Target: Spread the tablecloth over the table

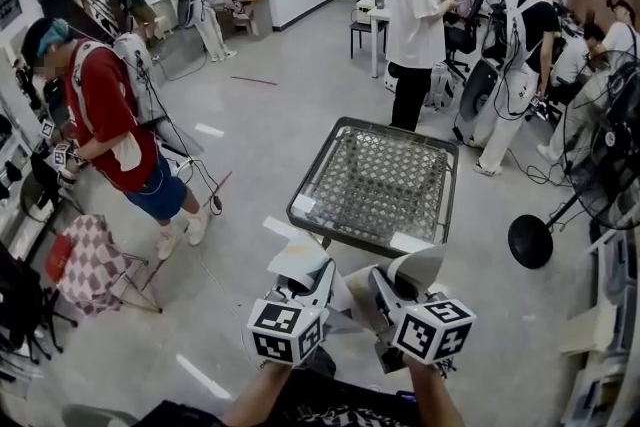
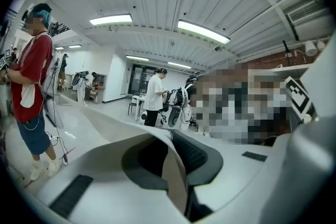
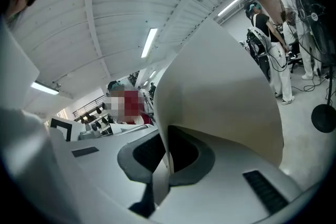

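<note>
Mesh counter (image 1: 318,171) bare ahead; left gripper (image 1: 322,278) and right gripper (image 1: 383,284) each clamp a tablecloth (image 3: 220,92) edge (spaced apart, likely for spreading).

Open grey floor (image 1: 260,105) lies left of the square table with a dark frame and metal mesh top (image 1: 380,180). Just right of the table stands a black floor fan on a round base (image 1: 530,241). Beyond its far edge stands a person in a white T-shirt (image 1: 415,10), and well to its left a person in a red shirt (image 1: 105,110).
</note>
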A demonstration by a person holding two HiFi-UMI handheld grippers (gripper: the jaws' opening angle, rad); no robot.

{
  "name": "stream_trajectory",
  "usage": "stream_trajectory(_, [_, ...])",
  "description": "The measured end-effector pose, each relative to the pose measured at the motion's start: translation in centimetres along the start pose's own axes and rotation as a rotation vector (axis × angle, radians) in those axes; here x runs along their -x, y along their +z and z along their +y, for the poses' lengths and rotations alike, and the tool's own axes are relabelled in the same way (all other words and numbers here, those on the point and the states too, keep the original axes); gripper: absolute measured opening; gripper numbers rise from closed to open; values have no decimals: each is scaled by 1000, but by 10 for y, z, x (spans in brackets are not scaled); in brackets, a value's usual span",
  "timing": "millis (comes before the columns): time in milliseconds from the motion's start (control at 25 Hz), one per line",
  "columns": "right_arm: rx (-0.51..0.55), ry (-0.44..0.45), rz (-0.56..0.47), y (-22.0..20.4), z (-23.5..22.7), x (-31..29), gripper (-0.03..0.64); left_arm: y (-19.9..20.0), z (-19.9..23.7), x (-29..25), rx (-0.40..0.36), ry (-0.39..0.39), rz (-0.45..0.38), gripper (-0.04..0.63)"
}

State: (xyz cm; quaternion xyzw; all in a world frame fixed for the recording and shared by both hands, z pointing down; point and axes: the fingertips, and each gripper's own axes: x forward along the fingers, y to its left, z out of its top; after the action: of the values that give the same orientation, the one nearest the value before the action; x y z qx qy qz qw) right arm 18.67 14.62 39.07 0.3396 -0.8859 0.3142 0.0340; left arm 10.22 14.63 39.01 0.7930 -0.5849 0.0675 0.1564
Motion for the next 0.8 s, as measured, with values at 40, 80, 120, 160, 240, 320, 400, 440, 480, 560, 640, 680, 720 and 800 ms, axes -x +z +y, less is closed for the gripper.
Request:
stream_trajectory(40, [-2,1,4,3,5,-16,17,5,15,-2,-3,2,1,44])
stream_trajectory(80, [-9,3,6,6,10,-31,17,10,30,-4,-9,3,0,44])
stream_trajectory(120, [-20,5,4,9,13,-45,17,14,45,-7,-13,4,-2,44])
stream_trajectory(160, [-31,6,1,11,16,-58,17,18,59,-9,-17,4,-4,44])
stream_trajectory(240, [-46,12,-4,16,24,-86,17,26,90,-13,-24,10,-12,43])
stream_trajectory(320, [-52,25,-4,20,35,-115,17,34,122,-15,-30,22,-21,43])
stream_trajectory(400, [-49,36,0,26,46,-141,17,42,151,-19,-32,35,-30,43])
stream_trajectory(440, [-46,42,1,29,51,-154,17,46,165,-20,-31,41,-35,43])
stream_trajectory(480, [-45,47,2,32,56,-165,17,50,178,-21,-29,47,-40,43])
stream_trajectory(560, [-44,56,3,38,65,-188,17,59,203,-21,-28,56,-50,43])
stream_trajectory(640, [-39,64,5,43,75,-210,17,67,226,-20,-28,66,-63,43])
stream_trajectory(680, [-36,69,8,45,79,-221,17,70,237,-19,-29,73,-69,43])
stream_trajectory(720, [-34,76,11,47,84,-231,17,73,247,-18,-30,80,-76,43])
stream_trajectory(800, [-33,95,20,49,92,-250,17,78,267,-16,-30,94,-86,43])
